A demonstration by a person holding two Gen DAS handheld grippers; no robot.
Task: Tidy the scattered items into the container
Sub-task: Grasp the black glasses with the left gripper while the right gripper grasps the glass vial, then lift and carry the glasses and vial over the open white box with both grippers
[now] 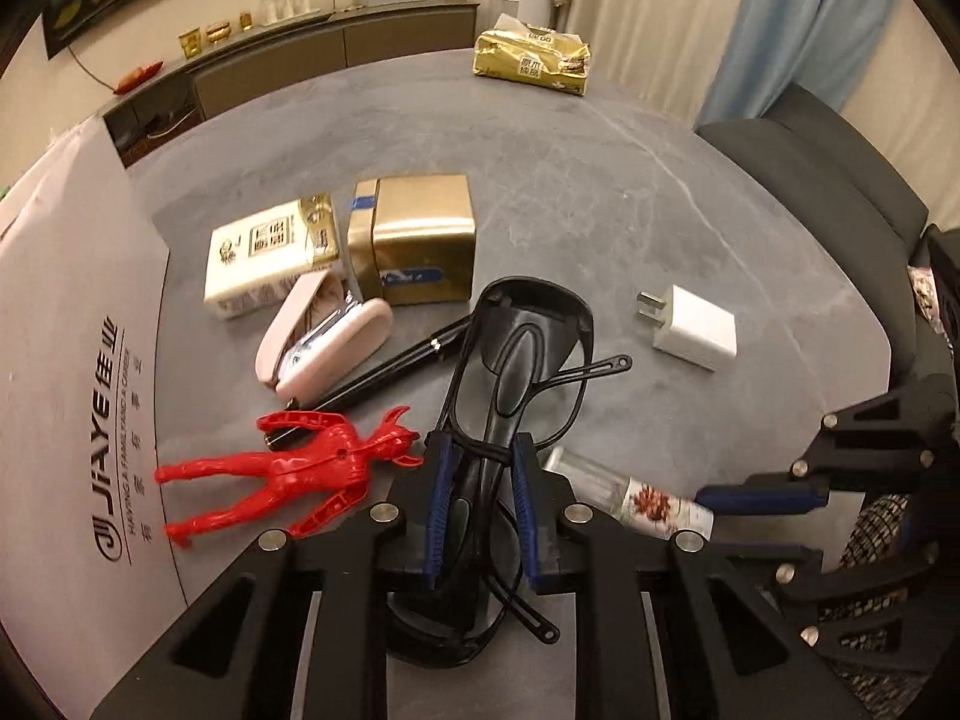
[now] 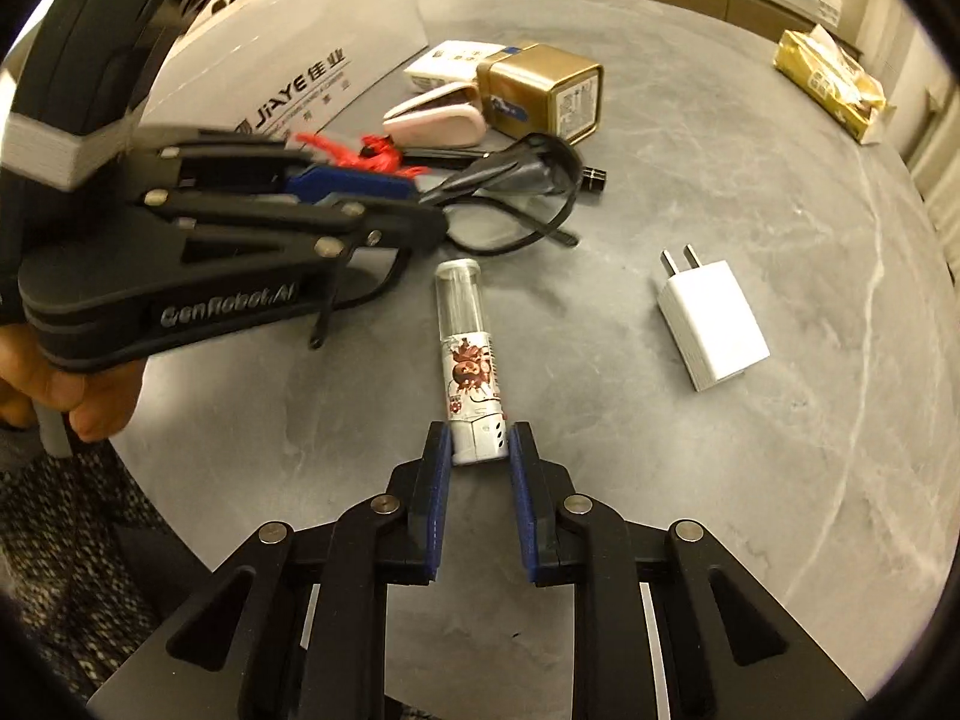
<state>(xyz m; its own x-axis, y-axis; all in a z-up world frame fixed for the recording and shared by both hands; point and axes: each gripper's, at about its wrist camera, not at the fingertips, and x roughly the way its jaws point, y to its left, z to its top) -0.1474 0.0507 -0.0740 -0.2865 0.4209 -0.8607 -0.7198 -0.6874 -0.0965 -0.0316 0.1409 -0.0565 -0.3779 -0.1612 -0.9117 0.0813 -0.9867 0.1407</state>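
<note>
My left gripper [image 1: 478,463] is shut on a pair of black glasses [image 1: 528,324], its blue pads clamping the folded arms. Whether the glasses rest on the grey table [image 1: 600,180] I cannot tell. The right wrist view shows that gripper [image 2: 423,204] holding the glasses [image 2: 528,171] from the left. My right gripper [image 2: 480,450] is shut on the lower end of a small clear tube [image 2: 468,348] with a printed label, which lies flat on the table. The tube [image 1: 636,498] also shows beside the left gripper. A white printed cardboard box [image 1: 90,360] stands at the left.
A red toy figure [image 1: 288,468], a pink stapler [image 1: 324,336], a black pen [image 1: 384,369], a tissue pack [image 1: 270,258] and a gold tin [image 1: 414,240] cluster by the box. A white charger [image 2: 711,324] lies to the right. A gold packet [image 1: 531,57] sits far back, beside a dark chair [image 1: 828,162].
</note>
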